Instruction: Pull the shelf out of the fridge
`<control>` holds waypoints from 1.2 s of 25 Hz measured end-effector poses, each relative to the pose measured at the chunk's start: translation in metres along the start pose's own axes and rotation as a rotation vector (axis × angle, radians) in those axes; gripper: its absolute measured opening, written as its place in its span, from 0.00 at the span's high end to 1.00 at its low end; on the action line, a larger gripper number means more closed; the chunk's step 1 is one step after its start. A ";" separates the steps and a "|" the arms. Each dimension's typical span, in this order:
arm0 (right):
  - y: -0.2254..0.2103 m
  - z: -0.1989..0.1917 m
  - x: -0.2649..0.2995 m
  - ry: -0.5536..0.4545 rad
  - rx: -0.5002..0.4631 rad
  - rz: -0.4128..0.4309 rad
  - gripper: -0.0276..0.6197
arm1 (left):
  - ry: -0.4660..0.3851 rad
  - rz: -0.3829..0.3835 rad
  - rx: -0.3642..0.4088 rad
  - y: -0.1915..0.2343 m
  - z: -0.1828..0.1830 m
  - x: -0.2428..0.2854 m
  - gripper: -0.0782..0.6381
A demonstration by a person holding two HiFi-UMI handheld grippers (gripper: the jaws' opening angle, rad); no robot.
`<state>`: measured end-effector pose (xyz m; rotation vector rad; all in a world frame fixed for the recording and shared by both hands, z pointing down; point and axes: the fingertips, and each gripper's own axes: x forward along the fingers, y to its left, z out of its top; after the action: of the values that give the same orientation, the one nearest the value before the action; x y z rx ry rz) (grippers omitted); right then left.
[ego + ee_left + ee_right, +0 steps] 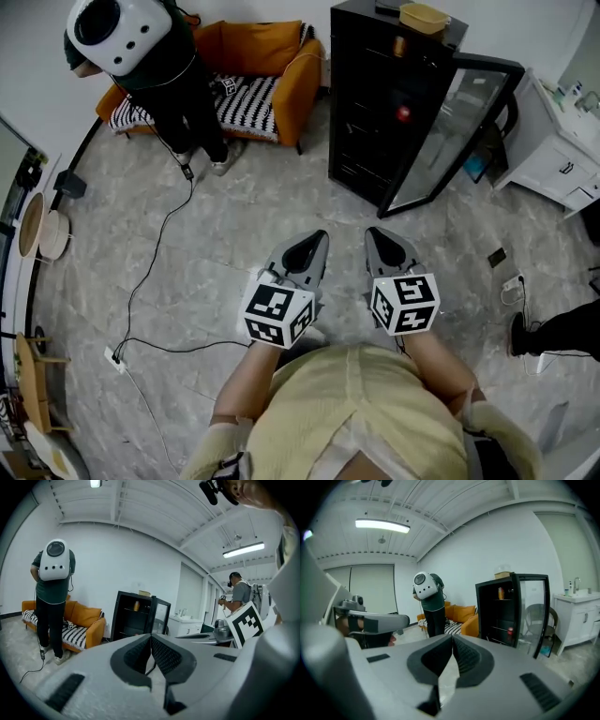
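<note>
shelf (502, 600): inside the black fridge (375, 103), with its door (455, 122) swung open | way: fridge is ahead and a bit to the right, well apart from both grippers | nearer: right gripper (380, 236), jaws pressed together, holding nothing | left gripper (314, 239): jaws pressed together too, holding nothing
</note>
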<state>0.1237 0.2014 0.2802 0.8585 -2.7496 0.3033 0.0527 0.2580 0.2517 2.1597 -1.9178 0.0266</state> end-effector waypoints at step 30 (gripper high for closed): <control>-0.058 0.024 0.199 0.024 0.095 -0.295 0.91 | 0.120 -0.186 0.101 0.168 0.011 0.148 0.86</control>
<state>-0.0053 0.0430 0.3230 1.2574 -2.5558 0.3848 -0.0945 0.0947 0.2972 2.3355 -1.6783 0.2187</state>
